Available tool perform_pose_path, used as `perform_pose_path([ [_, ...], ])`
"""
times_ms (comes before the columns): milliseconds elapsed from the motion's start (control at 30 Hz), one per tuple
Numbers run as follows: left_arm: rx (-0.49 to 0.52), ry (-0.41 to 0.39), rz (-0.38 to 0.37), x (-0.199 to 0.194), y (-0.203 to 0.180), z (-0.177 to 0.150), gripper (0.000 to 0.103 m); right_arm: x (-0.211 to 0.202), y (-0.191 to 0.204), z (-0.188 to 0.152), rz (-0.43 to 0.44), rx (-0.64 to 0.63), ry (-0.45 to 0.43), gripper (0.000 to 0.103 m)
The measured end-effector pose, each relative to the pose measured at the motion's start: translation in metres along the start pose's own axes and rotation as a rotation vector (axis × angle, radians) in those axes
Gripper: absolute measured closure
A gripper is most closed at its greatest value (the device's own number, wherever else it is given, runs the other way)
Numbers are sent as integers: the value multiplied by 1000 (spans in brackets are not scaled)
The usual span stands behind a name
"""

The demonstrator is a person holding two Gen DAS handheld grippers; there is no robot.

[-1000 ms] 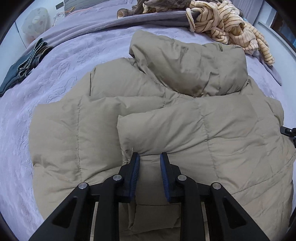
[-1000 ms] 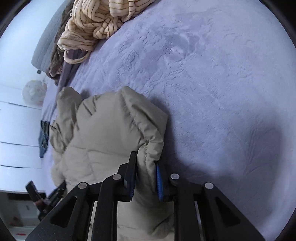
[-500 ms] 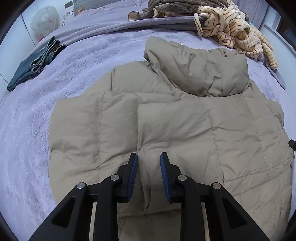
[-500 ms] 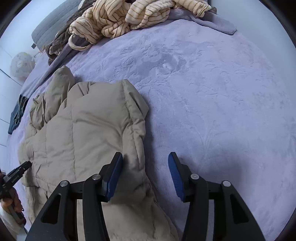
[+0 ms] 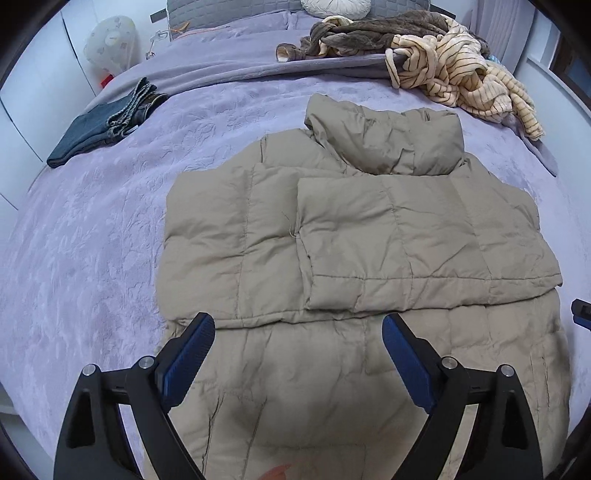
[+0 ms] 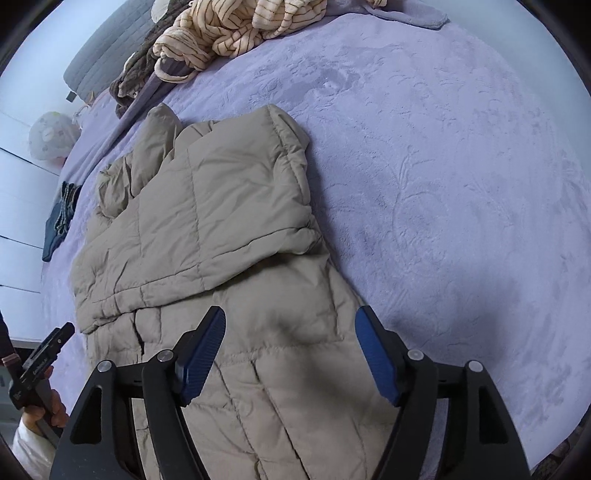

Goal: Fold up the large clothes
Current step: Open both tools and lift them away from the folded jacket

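Khaki and quilted, the puffer jacket (image 5: 362,236) lies flat on the lilac bedspread (image 5: 92,258), near the middle of the bed and running toward its foot edge. Both sleeves are folded in across the chest, the one from the right edge lying on top, and the collar (image 5: 388,144) stands puffed at the end nearest the head of the bed.

Over the lower part of the jacket hangs the left gripper (image 5: 297,354), pointing steeply down. Its jaws are opening, already spread wide, and the blue pads (image 5: 188,358) press on nothing; the cloth lies below them, untouched. From the other camera a person's hand (image 6: 51,406) shows around its black handle, with a white sleeve (image 6: 29,446) below.

The right gripper (image 6: 290,350) hangs over the jacket's right edge, where the cloth meets bare bedspread (image 6: 461,166). Its jaws are opening too, wide apart, with the jacket's hem (image 6: 295,343) below the gap and neither pad gripping it.

Toward the left edge of the bed lies a folded pair of jeans (image 5: 103,125). Along the head of the bed, on a turned-back fold of the cover, sits a heap of clothes: a cream striped garment (image 5: 461,81) toward the right corner, touching a brown fuzzy one (image 5: 369,35) beside it. A grey quilted headboard (image 5: 229,11) stands behind, and a pale round fan (image 5: 110,40) off the left corner.
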State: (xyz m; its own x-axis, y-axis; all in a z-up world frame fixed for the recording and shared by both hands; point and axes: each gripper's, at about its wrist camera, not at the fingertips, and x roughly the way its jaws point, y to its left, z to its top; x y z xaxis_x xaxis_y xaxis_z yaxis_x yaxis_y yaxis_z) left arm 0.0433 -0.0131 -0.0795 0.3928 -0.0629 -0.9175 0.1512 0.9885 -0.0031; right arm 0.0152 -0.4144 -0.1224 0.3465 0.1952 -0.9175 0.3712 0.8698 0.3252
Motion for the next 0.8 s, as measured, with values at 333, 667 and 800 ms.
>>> perform_pose_path([
  [333,-10,76,-10,-18,-12,-32,10,-14,19,-25,42,-41,13,14],
  [667,-17,140,11,-28,-24,-57,10,-22,22,-51,35,-34,21,14],
  [800,-36,152,20,-33,-24,-68,10,-17,22,-60,56,-40,66,14],
])
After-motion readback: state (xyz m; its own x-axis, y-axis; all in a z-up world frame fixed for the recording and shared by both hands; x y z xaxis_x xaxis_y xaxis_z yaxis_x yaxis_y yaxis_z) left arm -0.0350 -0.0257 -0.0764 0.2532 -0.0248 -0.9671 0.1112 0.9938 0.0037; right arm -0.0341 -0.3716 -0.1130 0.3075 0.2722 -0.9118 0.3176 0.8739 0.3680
